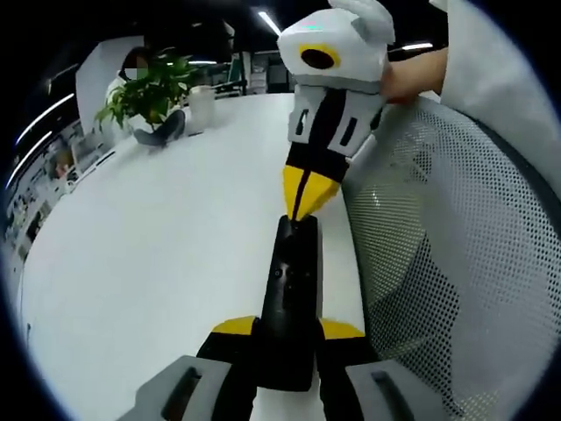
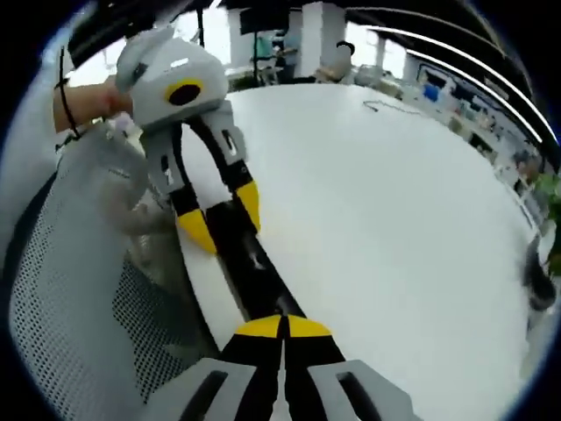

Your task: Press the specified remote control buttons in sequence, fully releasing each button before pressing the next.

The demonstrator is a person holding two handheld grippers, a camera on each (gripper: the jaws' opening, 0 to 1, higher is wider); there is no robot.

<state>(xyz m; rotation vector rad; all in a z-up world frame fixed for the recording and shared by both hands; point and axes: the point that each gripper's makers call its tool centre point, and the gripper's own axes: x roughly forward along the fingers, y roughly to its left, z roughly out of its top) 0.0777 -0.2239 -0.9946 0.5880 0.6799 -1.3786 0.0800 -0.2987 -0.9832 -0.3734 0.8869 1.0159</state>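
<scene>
White tabletop point(image 1: 158, 263) is stretching away under both cameras in an open office, with a mesh chair back point(image 1: 456, 263) crowding in at the table's edge.

Nearest in the left gripper view, the left gripper point(image 1: 287, 330) is pinching the near end of the black remote control point(image 1: 294, 289), its yellow-tipped jaws sitting against either long side, and the remote is lying along the table close to the edge. At the remote's far end the right gripper point(image 1: 307, 203) is coming down with its jaws pressed together into one yellow point, which is touching or nearly touching the upper face; which button lies under it is too small to tell. A hand point(image 1: 412, 74) is gripping that tool from behind.

In the right gripper view the same arrangement is showing from the other end: closed yellow tips at the bottom, the remote running away from them, the left gripper straddling it.

Judging by looks, the remote is a light, stiff plastic bar, likely slick on this smooth top, so holding it by its long edges, clear of the buttons, is keeping it from skating under a press.

Farther off, a pot point(image 1: 158, 132) is holding a leafy green plant point(image 1: 149, 88), with a pale cup point(image 1: 202, 105) just beside it.
</scene>
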